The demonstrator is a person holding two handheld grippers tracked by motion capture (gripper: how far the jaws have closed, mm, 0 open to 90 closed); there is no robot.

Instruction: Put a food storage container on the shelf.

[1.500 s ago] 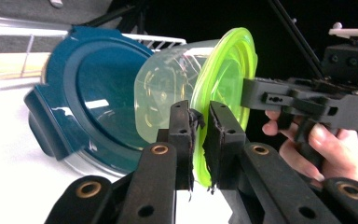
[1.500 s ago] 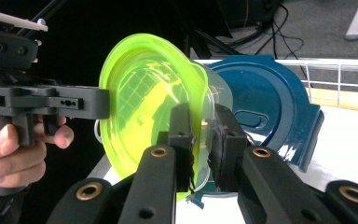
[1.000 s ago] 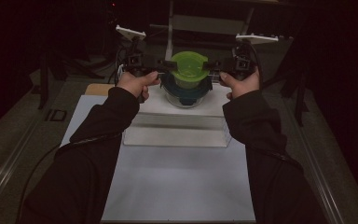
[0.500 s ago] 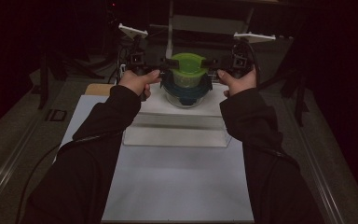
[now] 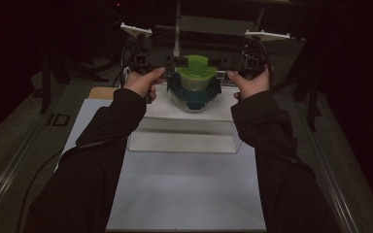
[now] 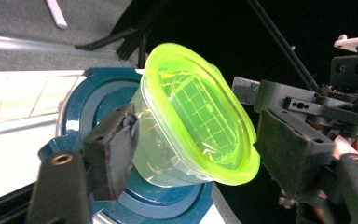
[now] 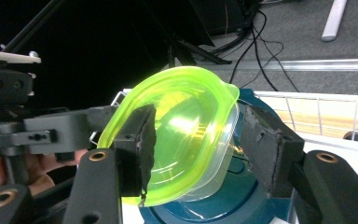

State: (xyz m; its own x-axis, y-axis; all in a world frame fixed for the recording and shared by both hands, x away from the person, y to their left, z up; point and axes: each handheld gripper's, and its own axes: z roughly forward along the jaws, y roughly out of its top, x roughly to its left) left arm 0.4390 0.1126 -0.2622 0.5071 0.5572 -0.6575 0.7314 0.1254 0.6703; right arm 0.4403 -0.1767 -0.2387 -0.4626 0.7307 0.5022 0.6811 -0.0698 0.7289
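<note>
Just opened wider: left tool [image 5: 175, 62] and right tool [image 5: 222, 63], loose around green-lidded clear tub [image 5: 194, 74], atop round blue-lidded container [image 5: 193, 92].

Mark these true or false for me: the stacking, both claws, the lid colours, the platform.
1. The green-lidded container sits on the blue-lidded container. True.
2. The left claw is clamped tight on the green-lidded container. False: its jaws have just been opening, and one pad stands clear of the rim.
3. The right claw is shut and nothing is between its jaws. False: its jaws have just been opening, with the green-lidded container between them.
4. Both containers stand on a white raised platform. True.
5. The lower lid is red. False: it is dark blue.
</note>
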